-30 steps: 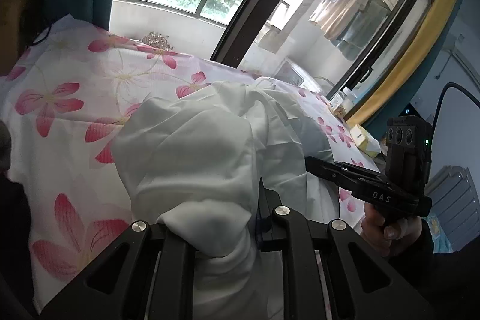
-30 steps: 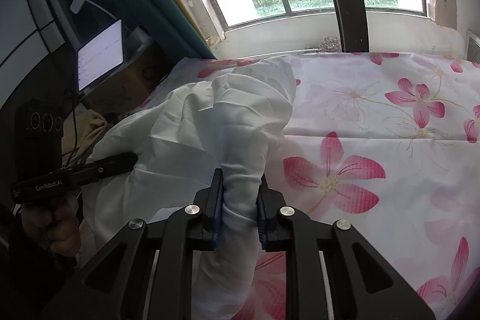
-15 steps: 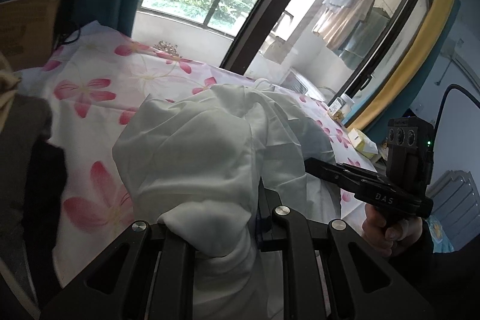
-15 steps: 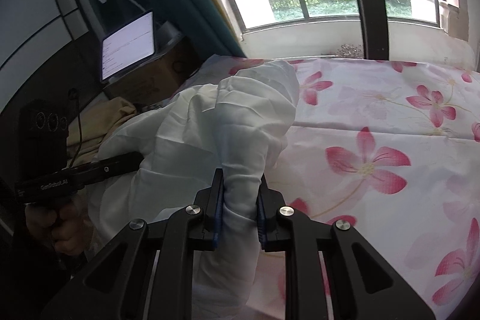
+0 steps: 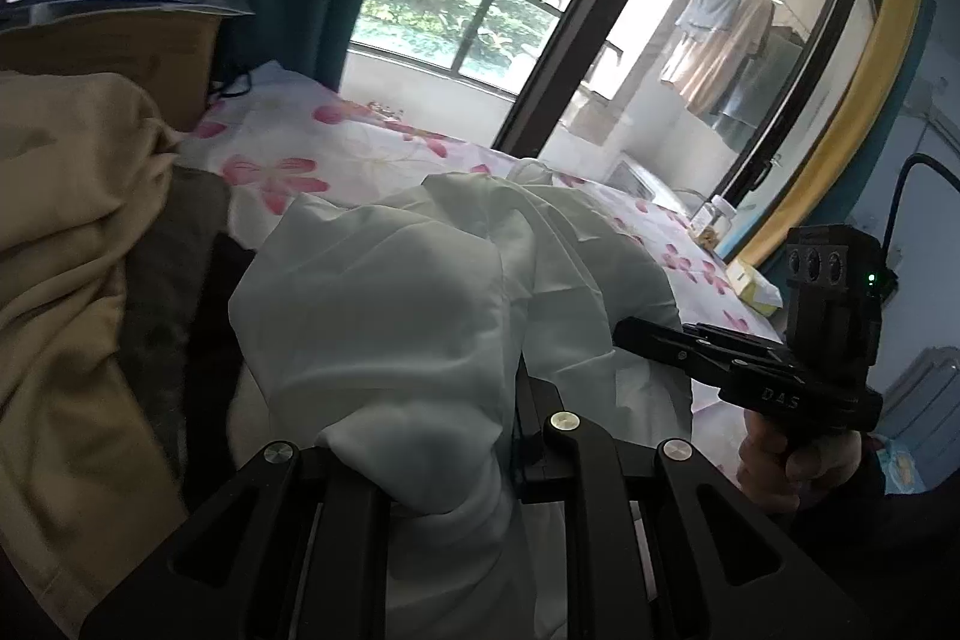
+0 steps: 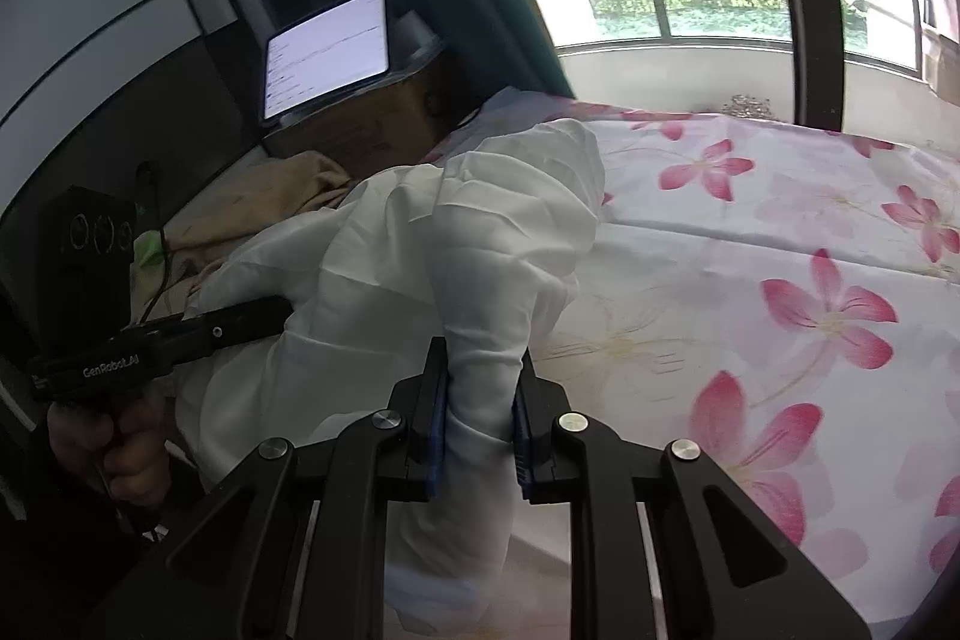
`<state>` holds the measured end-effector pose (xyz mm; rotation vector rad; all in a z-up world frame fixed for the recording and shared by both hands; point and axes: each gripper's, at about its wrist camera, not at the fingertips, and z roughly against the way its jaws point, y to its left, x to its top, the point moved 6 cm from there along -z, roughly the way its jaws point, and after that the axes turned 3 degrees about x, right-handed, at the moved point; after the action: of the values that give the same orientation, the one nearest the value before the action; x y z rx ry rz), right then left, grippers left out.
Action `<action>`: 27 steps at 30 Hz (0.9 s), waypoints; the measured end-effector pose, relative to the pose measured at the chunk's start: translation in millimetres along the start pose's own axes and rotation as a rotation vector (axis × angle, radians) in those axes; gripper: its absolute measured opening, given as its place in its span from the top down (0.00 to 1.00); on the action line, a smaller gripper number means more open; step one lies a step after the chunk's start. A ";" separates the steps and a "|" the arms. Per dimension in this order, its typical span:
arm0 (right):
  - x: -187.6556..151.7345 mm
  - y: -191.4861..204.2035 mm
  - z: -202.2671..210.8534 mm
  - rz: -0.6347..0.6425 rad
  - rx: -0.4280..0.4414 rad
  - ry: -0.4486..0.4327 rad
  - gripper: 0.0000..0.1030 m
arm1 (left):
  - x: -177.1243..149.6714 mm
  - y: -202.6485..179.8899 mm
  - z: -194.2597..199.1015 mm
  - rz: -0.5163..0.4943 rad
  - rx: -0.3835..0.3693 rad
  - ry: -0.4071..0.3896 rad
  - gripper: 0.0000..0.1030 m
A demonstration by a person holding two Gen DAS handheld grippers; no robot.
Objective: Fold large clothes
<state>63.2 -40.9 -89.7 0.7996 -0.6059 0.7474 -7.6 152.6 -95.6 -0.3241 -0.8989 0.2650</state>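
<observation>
Over the near edge of the flowered bedsheet [image 6: 780, 244], I hold one white garment [image 6: 456, 232] in both grippers.

My right gripper [image 6: 478, 400] is clamped on a bunched fold, blue pads pressing both sides. My left gripper [image 5: 456, 436] is likewise clamped on cloth, which drapes over its fingers. The garment bulges up between them above the sheet. Beige fabric [image 5: 66, 220] is heaped at the left, below a lit tablet [image 6: 327, 49].
</observation>
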 end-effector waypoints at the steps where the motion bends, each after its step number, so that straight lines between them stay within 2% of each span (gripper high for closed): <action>1: -0.9 3.4 -1.0 0.004 0.004 0.002 0.82 | -1.8 2.3 4.1 0.000 0.011 -0.003 0.84; 10: -17.4 20.4 -14.9 0.009 0.017 0.048 0.82 | -16.5 14.0 13.8 -0.008 0.095 0.007 0.84; 19: -32.7 14.4 -27.7 0.014 -0.040 0.089 0.82 | -32.2 22.9 -2.6 -0.062 0.214 0.064 0.83; 22: -35.9 7.7 -31.3 -0.004 -0.055 0.103 0.80 | -37.5 29.3 -11.6 -0.052 0.230 0.104 0.79; 24: -37.9 0.7 -33.9 -0.028 -0.060 0.115 0.78 | -38.3 34.2 -13.7 -0.038 0.239 0.116 0.71; 27: -40.9 -10.5 -36.9 -0.061 -0.074 0.133 0.72 | -37.3 38.2 -13.0 -0.020 0.244 0.127 0.69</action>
<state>54.3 -30.7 -144.0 0.6916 -0.4846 0.7121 -22.9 172.2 -144.6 -0.1049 -0.7357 0.3288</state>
